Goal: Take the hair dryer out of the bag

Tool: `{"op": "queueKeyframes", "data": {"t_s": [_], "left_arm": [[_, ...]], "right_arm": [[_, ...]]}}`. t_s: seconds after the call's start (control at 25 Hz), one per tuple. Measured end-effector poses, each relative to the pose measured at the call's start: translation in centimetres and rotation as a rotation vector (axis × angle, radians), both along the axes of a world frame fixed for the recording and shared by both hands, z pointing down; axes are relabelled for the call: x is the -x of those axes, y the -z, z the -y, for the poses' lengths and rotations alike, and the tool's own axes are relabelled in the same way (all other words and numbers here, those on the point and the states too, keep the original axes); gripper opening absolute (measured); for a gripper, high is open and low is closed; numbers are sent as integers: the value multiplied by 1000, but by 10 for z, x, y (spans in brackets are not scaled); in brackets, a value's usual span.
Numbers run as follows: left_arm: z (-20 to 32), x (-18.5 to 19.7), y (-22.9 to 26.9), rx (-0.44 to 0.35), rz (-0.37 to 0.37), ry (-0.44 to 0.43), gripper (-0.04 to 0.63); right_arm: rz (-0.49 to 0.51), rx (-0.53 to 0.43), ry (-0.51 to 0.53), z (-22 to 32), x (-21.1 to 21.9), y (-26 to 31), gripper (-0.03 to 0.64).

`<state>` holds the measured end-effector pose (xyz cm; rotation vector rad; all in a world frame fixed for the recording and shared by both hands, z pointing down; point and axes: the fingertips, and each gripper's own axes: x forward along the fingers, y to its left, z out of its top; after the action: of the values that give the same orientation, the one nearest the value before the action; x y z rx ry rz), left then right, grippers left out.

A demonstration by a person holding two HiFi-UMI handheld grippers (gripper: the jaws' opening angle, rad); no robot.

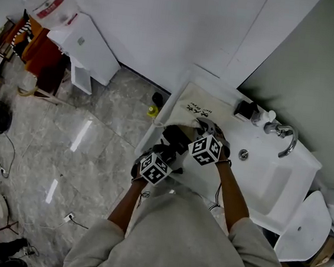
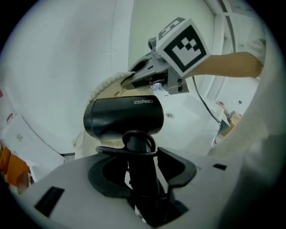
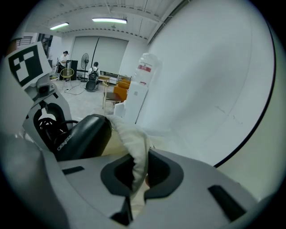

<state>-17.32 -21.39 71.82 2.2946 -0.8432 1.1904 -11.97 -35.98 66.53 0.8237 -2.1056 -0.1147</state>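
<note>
The black hair dryer (image 2: 123,117) has its handle between the jaws of my left gripper (image 2: 142,154), which is shut on it. The dryer's barrel lies crosswise just past the fingertips, close to the mouth of the cream cloth bag (image 2: 111,93). My right gripper (image 3: 136,172) is shut on the bag's rim (image 3: 133,138), and the dryer (image 3: 82,136) sits to its left. In the head view both grippers, left (image 1: 170,150) and right (image 1: 206,129), meet at the bag (image 1: 190,106) on the white counter. The dryer (image 1: 175,140) shows dark between them.
The counter holds a sink basin (image 1: 271,185) with a chrome faucet (image 1: 282,134) and small bottles (image 1: 255,114) at the back. A white wall runs behind it. A water dispenser (image 1: 76,37) stands on the grey floor at the left, and cables lie along the floor's left edge.
</note>
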Motion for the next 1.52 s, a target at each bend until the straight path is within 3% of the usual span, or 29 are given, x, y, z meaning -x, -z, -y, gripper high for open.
{"op": "queueKeyframes", "data": {"t_s": [0.36, 0.6, 1.16, 1.24, 1.4, 1.52], "left_arm": [[1, 9, 47, -158, -255, 210, 202], [17, 18, 91, -310, -371, 280, 202], [66, 31, 180, -523, -455, 334, 202], [73, 32, 195, -560, -470, 336, 202], [85, 32, 219, -630, -481, 325, 202], [96, 34, 234, -670, -493, 325, 202]], "right_arm": [[22, 40, -22, -4, -3, -9, 9], [45, 59, -31, -8, -5, -13, 9], [46, 65, -54, -43, -8, -32, 26], [55, 83, -51, -49, -8, -35, 69], [97, 132, -45, -63, -9, -40, 228], [179, 164, -76, -74, -14, -31, 250]]}}
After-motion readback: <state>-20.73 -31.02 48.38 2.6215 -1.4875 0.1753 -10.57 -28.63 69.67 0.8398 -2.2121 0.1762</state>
